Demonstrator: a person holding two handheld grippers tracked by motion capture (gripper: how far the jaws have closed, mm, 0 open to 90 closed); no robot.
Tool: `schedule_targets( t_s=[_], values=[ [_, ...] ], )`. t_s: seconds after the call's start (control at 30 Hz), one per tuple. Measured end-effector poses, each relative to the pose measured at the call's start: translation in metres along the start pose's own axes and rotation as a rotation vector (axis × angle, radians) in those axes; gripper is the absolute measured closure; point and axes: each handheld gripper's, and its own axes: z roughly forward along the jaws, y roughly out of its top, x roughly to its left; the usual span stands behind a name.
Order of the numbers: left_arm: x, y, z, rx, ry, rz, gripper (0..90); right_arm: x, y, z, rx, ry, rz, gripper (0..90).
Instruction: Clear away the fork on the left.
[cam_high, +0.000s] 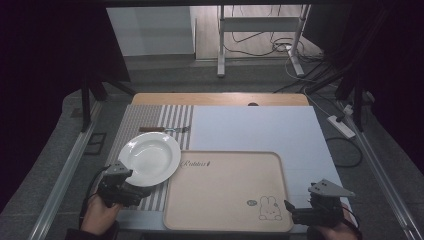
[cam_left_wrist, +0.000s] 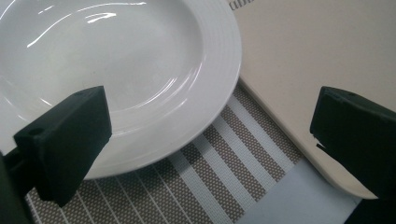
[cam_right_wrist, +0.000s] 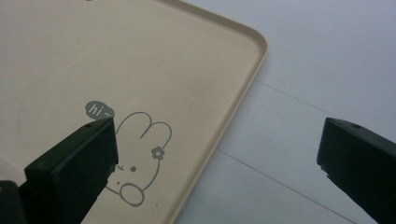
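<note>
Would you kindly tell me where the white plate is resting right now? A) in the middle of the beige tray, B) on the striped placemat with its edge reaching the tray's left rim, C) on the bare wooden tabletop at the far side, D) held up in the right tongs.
B: the white plate lies on the striped placemat, its edge at the left rim of the beige tray, by the open left tongs.

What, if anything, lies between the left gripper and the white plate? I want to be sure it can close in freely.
Nothing visible does. The left gripper is open right at the near rim of the round white ceramic plate, above the striped woven placemat. The beige rectangular tray lies off to the side.
</note>
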Motion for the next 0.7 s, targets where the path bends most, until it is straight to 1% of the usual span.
schedule_targets(
  t_s=[0.1, 0.13, 0.2, 0.47, 0.57, 0.7],
  values=[
    [0.002, 0.004, 0.005, 0.023, 0.006, 0.002, 0.1, 0.000, 0.000, 0.000, 0.001, 0.000, -0.001, 0.0],
    [0.003, 0.005, 0.006, 0.024, 0.006, -0.001, 0.1, 0.000, 0.000, 0.000, 0.002, 0.000, -0.001, 0.0],
    [0.006, 0.008, 0.010, 0.019, -0.005, -0.009, 0.1, 0.000, 0.000, 0.000, 0.003, -0.001, 0.000, 0.0],
    [0.012, 0.019, 0.020, 0.011, -0.004, 0.000, 0.1, 0.000, 0.000, 0.000, 0.007, 0.000, -0.001, 0.0],
    [0.014, 0.024, 0.025, 0.005, -0.016, -0.007, 0.1, 0.000, 0.000, 0.000, 0.010, 0.002, -0.003, 0.0],
    [0.017, 0.031, 0.032, 0.013, -0.014, 0.011, 0.1, 0.000, 0.000, 0.000, 0.013, 0.004, -0.006, 0.0]
  ],
)
